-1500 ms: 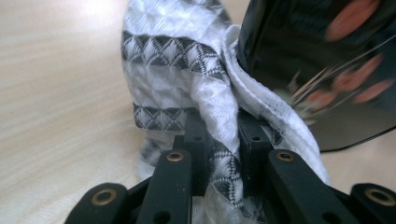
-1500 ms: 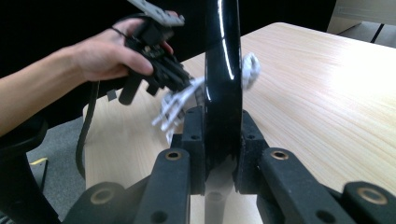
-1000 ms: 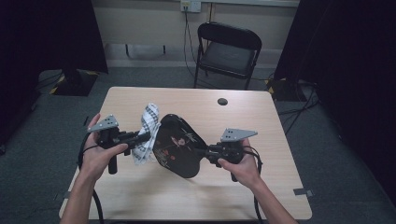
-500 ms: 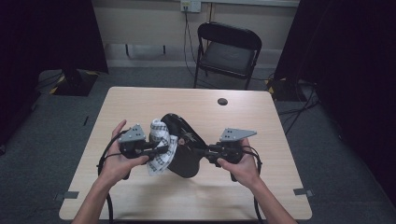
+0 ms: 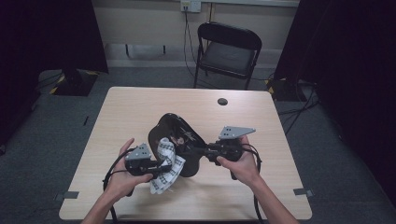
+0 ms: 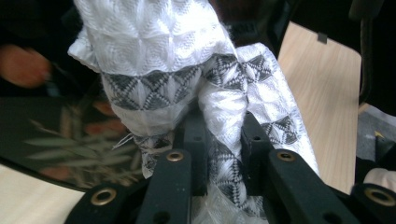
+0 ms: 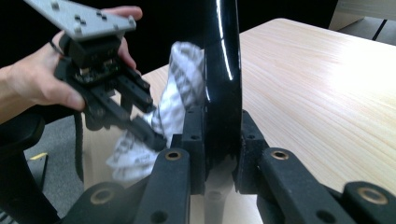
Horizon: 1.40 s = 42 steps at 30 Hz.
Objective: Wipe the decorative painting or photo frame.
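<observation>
1. the right gripper (image 5: 205, 150) is clamped on the rim of a shiny black plate (image 5: 180, 135) – in the right gripper view the plate (image 7: 223, 70) stands up on its edge, squeezed between the two black jaws
2. the plate is held up above the middle of the wooden table (image 5: 140, 107), tilted, with its front face toward the left gripper; that face has a leaf picture on it (image 6: 42, 140)
3. the left gripper (image 5: 166, 163) is pinched tight on a white cloth (image 5: 166, 161) with grey triangle patterns
4. in the left gripper view the cloth (image 6: 187, 60) bunches up over the jaws and touches the plate's face
5. a black folding chair (image 5: 229, 49) stands behind the table – far from the hands
</observation>
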Each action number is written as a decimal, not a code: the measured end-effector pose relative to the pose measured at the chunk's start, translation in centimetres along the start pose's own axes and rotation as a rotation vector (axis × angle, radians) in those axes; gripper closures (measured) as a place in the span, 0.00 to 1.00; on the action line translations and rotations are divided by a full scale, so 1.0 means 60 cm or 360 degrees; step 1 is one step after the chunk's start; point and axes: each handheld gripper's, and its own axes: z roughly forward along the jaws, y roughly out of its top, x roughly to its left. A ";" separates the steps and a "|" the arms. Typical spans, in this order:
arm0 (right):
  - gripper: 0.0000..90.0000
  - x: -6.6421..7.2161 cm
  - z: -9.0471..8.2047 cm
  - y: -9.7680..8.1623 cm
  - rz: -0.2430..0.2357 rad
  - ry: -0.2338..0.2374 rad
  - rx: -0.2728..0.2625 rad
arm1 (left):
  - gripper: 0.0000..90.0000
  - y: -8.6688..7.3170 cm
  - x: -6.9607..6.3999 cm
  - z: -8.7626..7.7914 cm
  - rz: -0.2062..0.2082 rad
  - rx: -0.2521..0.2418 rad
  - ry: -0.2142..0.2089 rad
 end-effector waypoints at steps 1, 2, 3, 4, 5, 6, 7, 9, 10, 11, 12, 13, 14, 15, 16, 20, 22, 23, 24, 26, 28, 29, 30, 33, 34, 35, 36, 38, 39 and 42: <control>0.87 -0.001 -0.001 0.001 -0.0002 -0.0003 0.0008 | 0.84 -0.003 -0.005 0.008 0.0013 0.0024 -0.0007; 0.87 -0.004 -0.001 0.001 -0.0004 -0.0008 0.0005 | 0.84 -0.006 -0.008 0.014 0.0022 0.0024 -0.0008; 0.87 -0.005 -0.002 0.000 -0.0004 -0.0007 0.0006 | 0.84 -0.009 -0.013 0.021 0.0038 0.0051 -0.0024; 0.87 -0.008 -0.003 0.000 0.0001 -0.0011 -0.0002 | 0.84 -0.013 -0.017 0.028 0.0055 0.0089 -0.0041; 0.87 -0.010 -0.004 0.000 0.0010 -0.0021 -0.0011 | 0.84 -0.016 -0.022 0.036 0.0058 0.0106 -0.0051; 0.87 -0.012 -0.005 0.000 0.0011 -0.0013 0.0000 | 0.83 -0.018 -0.024 0.041 0.0057 0.0114 -0.0060; 0.87 -0.012 -0.005 0.000 0.0008 -0.0014 -0.0002 | 0.83 -0.021 -0.026 0.049 0.0050 0.0133 -0.0091; 0.87 -0.011 -0.004 -0.002 0.0007 -0.0015 -0.0017 | 0.83 -0.025 -0.031 0.067 0.0060 0.0160 -0.0126; 0.87 -0.012 -0.004 -0.001 0.0006 -0.0016 -0.0014 | 0.83 -0.025 -0.034 0.075 0.0074 0.0177 -0.0141; 0.87 -0.012 -0.004 -0.002 0.0008 -0.0014 -0.0015 | 0.83 -0.025 -0.037 0.082 0.0090 0.0195 -0.0148; 0.87 -0.012 -0.004 -0.002 0.0011 -0.0014 -0.0017 | 0.82 -0.026 -0.039 0.090 0.0088 0.0203 -0.0157; 0.87 -0.012 -0.004 -0.002 0.0010 -0.0015 -0.0020 | 0.82 -0.028 -0.039 0.095 0.0082 0.0223 -0.0157; 0.87 -0.012 -0.004 -0.002 0.0010 -0.0015 -0.0021 | 0.81 -0.031 -0.040 0.099 0.0085 0.0234 -0.0157; 0.87 -0.012 -0.004 -0.002 0.0009 -0.0015 -0.0022 | 0.81 -0.035 -0.040 0.102 0.0093 0.0252 -0.0149; 0.87 -0.012 -0.004 -0.003 0.0010 -0.0015 -0.0023 | 0.80 -0.038 -0.040 0.105 0.0071 0.0257 -0.0146; 0.87 -0.013 -0.004 -0.003 0.0014 -0.0013 -0.0028 | 0.78 -0.044 -0.039 0.111 0.0052 0.0248 -0.0165; 0.87 -0.012 -0.004 -0.003 0.0013 -0.0016 -0.0027 | 0.76 -0.047 -0.040 0.112 0.0077 0.0231 -0.0169; 0.87 -0.012 -0.004 -0.003 0.0015 -0.0017 -0.0026 | 0.73 -0.049 -0.041 0.111 0.0038 0.0215 -0.0175; 0.87 -0.012 -0.004 -0.003 0.0017 -0.0018 -0.0026 | 0.69 -0.051 -0.040 0.111 -0.0008 0.0201 -0.0195; 0.87 -0.012 -0.003 -0.003 0.0023 -0.0018 -0.0027 | 0.62 -0.057 -0.038 0.110 -0.0057 0.0159 -0.0235; 0.87 -0.012 -0.003 -0.003 0.0021 -0.0019 -0.0024 | 0.60 -0.058 -0.037 0.109 -0.0064 0.0149 -0.0241; 0.87 -0.012 -0.002 -0.004 0.0022 -0.0020 -0.0024 | 0.59 -0.058 -0.037 0.109 -0.0057 0.0154 -0.0244; 0.87 -0.012 -0.002 -0.004 0.0023 -0.0019 -0.0022 | 0.56 -0.058 -0.038 0.110 -0.0044 0.0153 -0.0263; 0.87 -0.012 -0.002 -0.004 0.0021 -0.0021 -0.0018 | 0.51 -0.056 -0.042 0.110 -0.0006 0.0167 -0.0228; 0.87 -0.012 -0.002 -0.004 0.0021 -0.0020 -0.0018 | 0.50 -0.055 -0.043 0.110 0.0008 0.0177 -0.0221; 0.87 -0.012 -0.001 -0.004 0.0023 -0.0019 -0.0016 | 0.50 -0.054 -0.044 0.110 0.0024 0.0181 -0.0215; 0.87 -0.012 -0.001 -0.005 0.0024 -0.0019 -0.0011 | 0.48 -0.054 -0.045 0.110 0.0027 0.0181 -0.0217; 0.86 -0.013 0.001 -0.006 0.0022 -0.0019 -0.0003 | 0.45 -0.055 -0.047 0.110 0.0050 0.0180 -0.0214; 0.86 -0.013 0.002 -0.007 0.0026 -0.0018 0.0001 | 0.45 -0.054 -0.047 0.109 0.0065 0.0185 -0.0217; 0.86 -0.014 0.003 -0.008 0.0029 -0.0018 0.0004 | 0.42 -0.051 -0.043 0.102 0.0083 0.0192 -0.0213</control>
